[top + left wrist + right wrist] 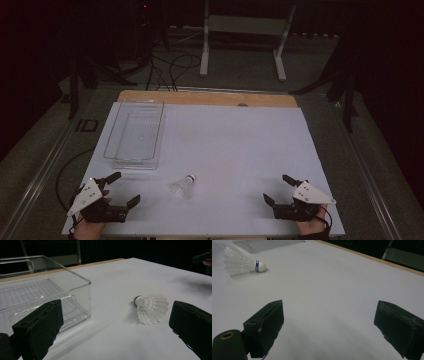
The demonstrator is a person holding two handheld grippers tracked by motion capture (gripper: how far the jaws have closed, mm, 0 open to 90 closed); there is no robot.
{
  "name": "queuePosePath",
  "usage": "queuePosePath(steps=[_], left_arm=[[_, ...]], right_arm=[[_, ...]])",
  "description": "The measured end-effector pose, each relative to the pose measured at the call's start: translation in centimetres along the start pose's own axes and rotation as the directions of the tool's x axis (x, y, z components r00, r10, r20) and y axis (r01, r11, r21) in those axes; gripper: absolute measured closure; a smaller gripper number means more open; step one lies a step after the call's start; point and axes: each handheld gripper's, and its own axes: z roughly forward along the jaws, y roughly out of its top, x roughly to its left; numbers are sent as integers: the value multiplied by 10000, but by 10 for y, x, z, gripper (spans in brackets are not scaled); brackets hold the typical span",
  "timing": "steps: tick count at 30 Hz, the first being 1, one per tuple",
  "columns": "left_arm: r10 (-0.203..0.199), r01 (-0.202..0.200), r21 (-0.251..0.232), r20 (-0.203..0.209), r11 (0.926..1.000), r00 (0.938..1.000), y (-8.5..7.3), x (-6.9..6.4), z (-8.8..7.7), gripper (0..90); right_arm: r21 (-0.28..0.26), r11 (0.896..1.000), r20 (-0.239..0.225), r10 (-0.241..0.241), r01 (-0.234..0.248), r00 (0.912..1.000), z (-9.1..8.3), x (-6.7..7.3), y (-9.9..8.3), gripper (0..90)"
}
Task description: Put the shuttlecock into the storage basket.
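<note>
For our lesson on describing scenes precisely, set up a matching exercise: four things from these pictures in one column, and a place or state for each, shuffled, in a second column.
Things:
1. shuttlecock
2. clear bin
3. left gripper
4. right gripper

Places or states:
A. empty, at the table's far left
B. lying on its side near the front edge, between the two grippers
C. jaws open, at the front right corner
D. jaws open, just in front of the bin

Pairs: 1-B, 2-A, 3-D, 4-C

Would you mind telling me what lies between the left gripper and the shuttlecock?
Nothing: in the high view, only bare white tabletop separates the left gripper from the shuttlecock.
</note>
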Motion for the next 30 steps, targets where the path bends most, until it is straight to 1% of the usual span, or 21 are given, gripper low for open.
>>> queuePosePath(steps=[7, 10, 12, 18, 20, 25, 30], left_arm=[[7, -7, 44, -33, 10000, 10000, 0, 0, 1, 1], [1, -1, 69, -34, 10000, 10000, 0, 0, 1, 1], [2, -2, 161, -12, 9999, 10000, 0, 0, 2, 1], [-35, 35, 181, 28, 9998, 10000, 1, 0, 2, 1], [-53, 53, 191, 9, 9998, 10000, 1, 0, 3, 2], [-56, 56, 205, -15, 9998, 10000, 2, 0, 3, 2], [-54, 54, 246, -16, 9997, 10000, 2, 0, 3, 2]], right_arm=[[-111, 9999, 53, -32, 33, 10000, -2, 0, 0, 91], [-71, 10000, 109, -68, 68, 9999, -2, 0, 0, 91], [-166, 9998, 155, -94, 96, 9998, -2, 0, 0, 91], [-81, 9999, 131, -79, 80, 9999, -2, 0, 0, 91], [-141, 9998, 243, -163, 166, 9996, -2, 1, 1, 91], [-163, 9997, 205, -153, 157, 9997, -2, 1, 1, 91], [-55, 9999, 123, -95, 96, 9999, -2, 1, 0, 91]])
